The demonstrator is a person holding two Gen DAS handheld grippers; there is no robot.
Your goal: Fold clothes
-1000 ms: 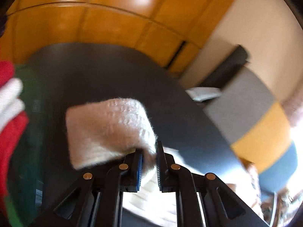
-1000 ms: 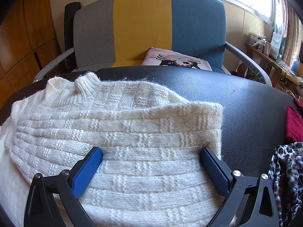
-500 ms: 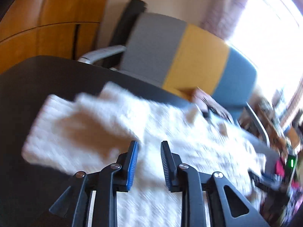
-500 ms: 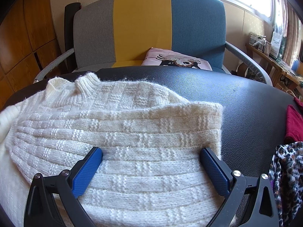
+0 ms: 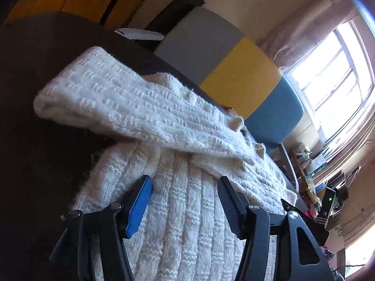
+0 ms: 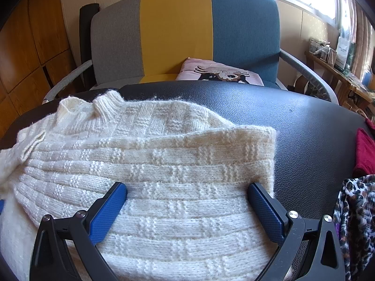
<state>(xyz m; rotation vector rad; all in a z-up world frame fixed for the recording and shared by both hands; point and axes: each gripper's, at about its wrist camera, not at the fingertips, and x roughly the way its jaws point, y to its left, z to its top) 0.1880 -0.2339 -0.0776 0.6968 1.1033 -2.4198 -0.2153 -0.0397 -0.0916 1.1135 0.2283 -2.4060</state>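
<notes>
A cream knitted sweater (image 6: 152, 171) lies on the black table (image 6: 304, 126). One sleeve (image 5: 131, 107) is folded across the body in the left wrist view, and the right sleeve lies folded across the front in the right wrist view. My left gripper (image 5: 185, 196) is open and empty, low over the sweater's body (image 5: 187, 222). My right gripper (image 6: 187, 199) is wide open and empty, resting over the sweater's lower front.
A grey, yellow and blue armchair (image 6: 187, 35) stands behind the table with a pink cushion (image 6: 220, 72) on its seat. A red garment (image 6: 365, 149) and a leopard-print garment (image 6: 356, 215) lie at the table's right edge. A cluttered shelf (image 6: 339, 56) stands at right.
My left gripper let go of the sleeve, which now lies across the sweater's body, and its jaws opened. It swung right toward the armchair. The right gripper has not moved.
</notes>
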